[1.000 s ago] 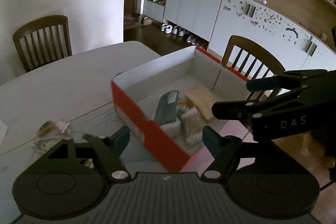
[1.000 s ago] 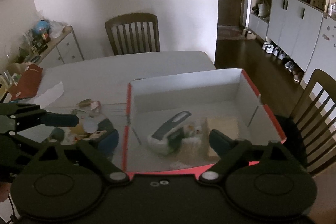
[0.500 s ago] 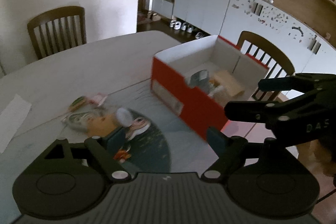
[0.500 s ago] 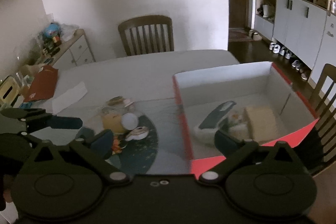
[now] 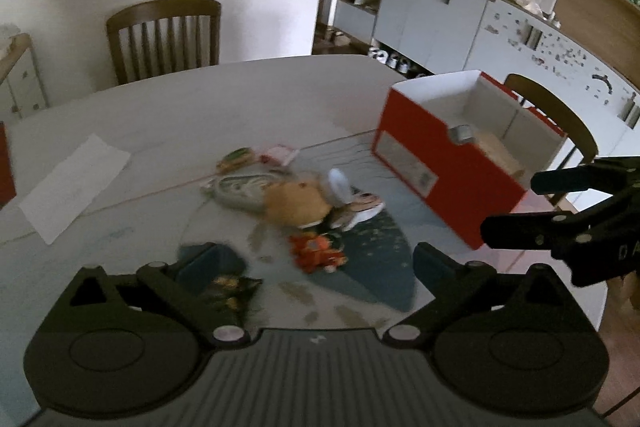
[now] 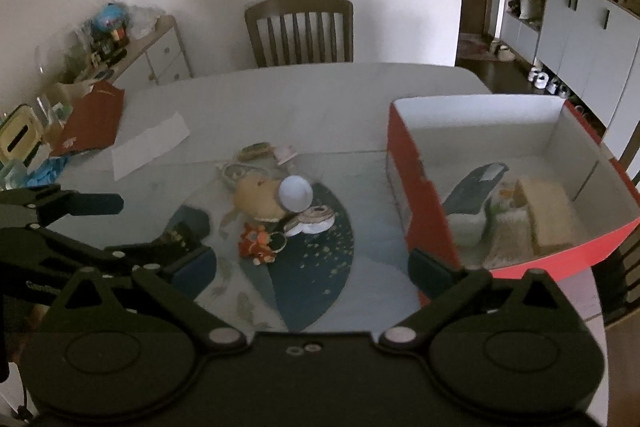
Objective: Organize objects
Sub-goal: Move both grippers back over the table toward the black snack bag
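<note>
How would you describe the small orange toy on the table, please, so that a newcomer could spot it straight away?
Start at the red cardboard box with white inside on the pale table. Beside it, a cluster of small things lies on a dark blue oval mat. The small orange toy is the cluster's nearest piece, below the tan plush toy, and the only bright orange one.

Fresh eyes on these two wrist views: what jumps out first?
The red open box at the table's right edge, with a grey-and-white item and a tan block inside. Next, the heap of small toys and trinkets on the dark blue mat mid-table. Both grippers, left and right, stand open and empty near it.
</note>
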Tool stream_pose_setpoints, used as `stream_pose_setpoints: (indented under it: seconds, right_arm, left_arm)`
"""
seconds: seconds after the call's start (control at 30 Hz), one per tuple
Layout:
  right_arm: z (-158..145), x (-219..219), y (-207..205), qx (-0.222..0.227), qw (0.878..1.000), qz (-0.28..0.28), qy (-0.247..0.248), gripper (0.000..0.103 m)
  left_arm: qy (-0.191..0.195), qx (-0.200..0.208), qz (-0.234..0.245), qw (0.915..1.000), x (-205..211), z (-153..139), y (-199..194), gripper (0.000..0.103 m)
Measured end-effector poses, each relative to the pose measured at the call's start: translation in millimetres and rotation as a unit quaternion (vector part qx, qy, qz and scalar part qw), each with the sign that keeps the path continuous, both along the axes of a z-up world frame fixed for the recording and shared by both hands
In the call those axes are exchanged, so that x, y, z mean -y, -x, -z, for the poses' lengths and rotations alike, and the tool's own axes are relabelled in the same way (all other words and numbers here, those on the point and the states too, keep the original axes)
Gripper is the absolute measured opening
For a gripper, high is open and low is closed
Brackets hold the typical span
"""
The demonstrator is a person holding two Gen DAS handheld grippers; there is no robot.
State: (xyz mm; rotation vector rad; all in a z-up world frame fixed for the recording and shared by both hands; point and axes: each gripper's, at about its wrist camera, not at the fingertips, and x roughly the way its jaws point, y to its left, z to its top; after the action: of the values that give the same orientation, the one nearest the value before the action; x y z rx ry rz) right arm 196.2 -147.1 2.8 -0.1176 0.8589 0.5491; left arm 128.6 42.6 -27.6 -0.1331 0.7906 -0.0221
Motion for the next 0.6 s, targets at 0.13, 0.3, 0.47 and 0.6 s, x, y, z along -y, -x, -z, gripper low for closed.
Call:
stream_pose_setpoints:
  seconds: [0.13, 0.3, 0.47, 0.6]
  right_arm:
    - [9.5, -11.0, -3.5, -0.006, 1.0, -0.005, 0.01, 0.102]
    - [24.9, -25.7, -8.1, -0.017, 0.999, -0.018, 0.02, 0.1]
    - [40.8, -39.3, -14.0, -0.03, 0.998, -0.031, 0.037, 0.099]
    - [54.4, -50.3, -21.9, -0.041, 0.997, -0.035, 0.046, 0.098]
  left_arm:
    - [-0.005, -0.014, -0.001, 0.9999, -10.2, 15.4, 3.1, 0.103]
    - [-0.001, -0.028, 0.003, 0.9996, -21.0, 33.9, 5.1, 0.103]
    - [-0.033, -0.039, -0.017, 0.9986, -30.1, 51.5, 1.8, 0.103]
    - [-0.034, -0.058, -0.027, 0.9974, -40.8, 68.0, -6.6, 0.103]
